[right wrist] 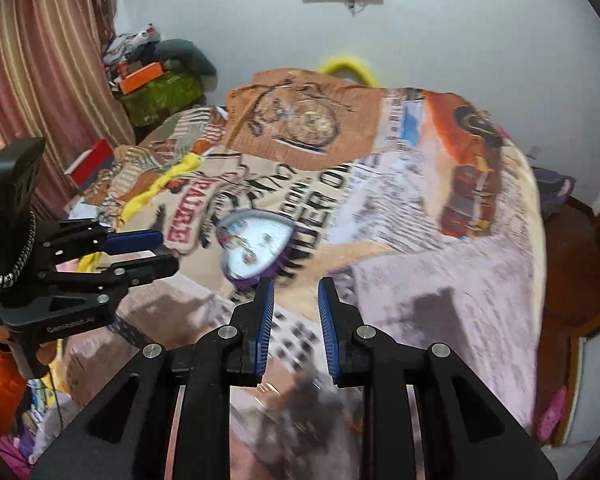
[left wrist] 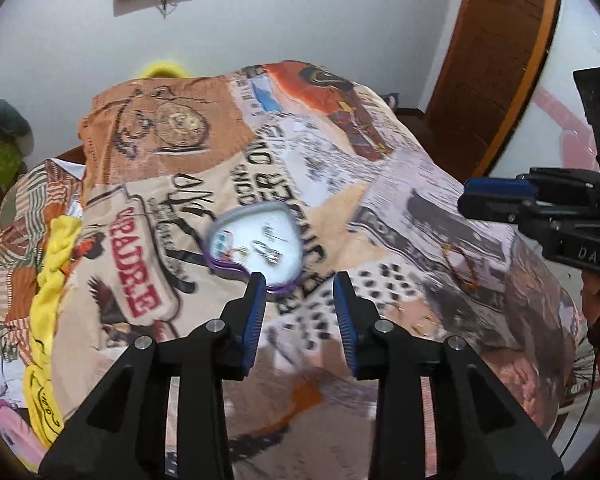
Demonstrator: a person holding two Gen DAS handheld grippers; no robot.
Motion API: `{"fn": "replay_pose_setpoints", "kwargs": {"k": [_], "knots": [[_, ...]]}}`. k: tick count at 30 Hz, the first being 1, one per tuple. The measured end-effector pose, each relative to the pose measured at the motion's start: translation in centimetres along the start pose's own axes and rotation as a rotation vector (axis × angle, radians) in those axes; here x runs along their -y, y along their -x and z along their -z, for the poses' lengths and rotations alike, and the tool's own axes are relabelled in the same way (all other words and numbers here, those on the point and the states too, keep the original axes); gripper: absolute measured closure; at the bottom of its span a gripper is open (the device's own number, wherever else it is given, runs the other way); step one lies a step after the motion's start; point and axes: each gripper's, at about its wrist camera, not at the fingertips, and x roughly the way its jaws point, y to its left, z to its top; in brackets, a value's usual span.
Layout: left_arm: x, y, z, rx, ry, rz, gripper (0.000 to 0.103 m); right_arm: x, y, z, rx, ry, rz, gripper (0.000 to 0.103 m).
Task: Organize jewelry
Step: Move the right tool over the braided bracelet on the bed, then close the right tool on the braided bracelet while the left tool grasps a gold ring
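Both my claws, left (left wrist: 300,280) and right (right wrist: 296,286), hang released above the printed blanket (left wrist: 400,208); the heart-shaped jewelry tray (left wrist: 256,240) lies just ahead, a yellow cloth (left wrist: 56,264) off left.

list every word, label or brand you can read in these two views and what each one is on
"DAS": on the body of the right gripper, seen from the left wrist view.
"GenRobot.AI": on the body of the left gripper, seen from the right wrist view; small and soft, so not certain.
"PAURE": red block letters on the printed blanket, first letter cut off.
"ER OV" / "NDER O": large black letters on the blanket, partial.
Newsprint columns on the blanket and stickers in the heart-shaped tray: too blurred to read.
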Motion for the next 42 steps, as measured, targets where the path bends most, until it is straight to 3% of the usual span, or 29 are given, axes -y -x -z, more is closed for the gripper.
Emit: {"fn": "replay_pose_setpoints", "kwargs": {"k": [3, 7, 13, 23, 30, 38, 42], "knots": [[1.3, -0.6, 0.5, -0.017, -0.013, 0.017, 0.069, 1.2, 1.0, 1.4, -0.001, -0.005, 0.045, 0.077], [2.5, -2.1, 1.4, -0.056, -0.008, 0.039, 0.069, 2.9, 2.0, 3.1, -0.009, -0.028, 0.091, 0.059], [3.6, -4.3, 3.1, -0.120, -0.030, 0.032, 0.069, 5.5, 1.3, 5.7, -0.067, -0.100, 0.076, 0.059], [4.6, -5.5, 3.8, -0.131, -0.091, -0.001, 0.069, 8.0, -3.3, 8.8, -0.181, -0.259, 0.005, 0.059], [4.8, -6.4, 3.5, -0.121, -0.094, 0.022, 0.069, 7.2, -4.0, 8.9, -0.142, -0.196, 0.046, 0.059], [5.0, -6.7, 3.0, -0.123, -0.098, 0.072, 0.069, 7.7, -4.6, 8.6, -0.122, -0.202, 0.026, 0.060], [5.9, -6.7, 3.2, -0.127, -0.126, 0.095, 0.069, 7.8, -4.8, 8.7, -0.118, -0.205, 0.027, 0.073]]}}
